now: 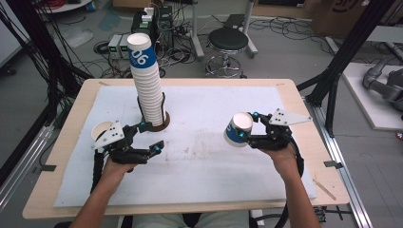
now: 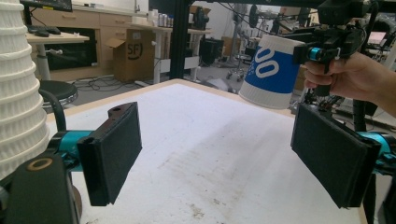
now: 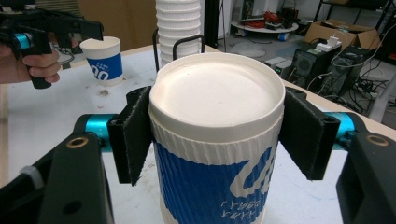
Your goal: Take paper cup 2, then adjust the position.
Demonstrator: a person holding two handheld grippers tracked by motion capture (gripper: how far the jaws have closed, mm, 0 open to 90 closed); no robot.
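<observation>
A tall stack of white paper cups (image 1: 146, 83) rises from a dark round holder (image 1: 159, 124) at the mat's back left; the stack (image 2: 18, 93) (image 3: 180, 28) is ribbed. My left gripper (image 1: 151, 137) (image 2: 224, 158) is open just right of the holder, with bare mat between its pads (image 2: 112, 154). A single blue-and-white cup (image 1: 100, 130) (image 3: 103, 58) stands upright behind that hand. My right gripper (image 1: 244, 127) (image 3: 217, 135) is shut on another blue-and-white cup (image 1: 239, 129) (image 2: 273, 70) (image 3: 217, 140), held tilted above the mat, its flat end toward the right gripper view's camera.
A white mat (image 1: 199, 166) covers most of the wooden table (image 1: 294, 95). Behind the table stand a black stool (image 1: 228, 40) and floor equipment with cables (image 1: 152, 21). A black frame post (image 1: 332, 85) rises at the right.
</observation>
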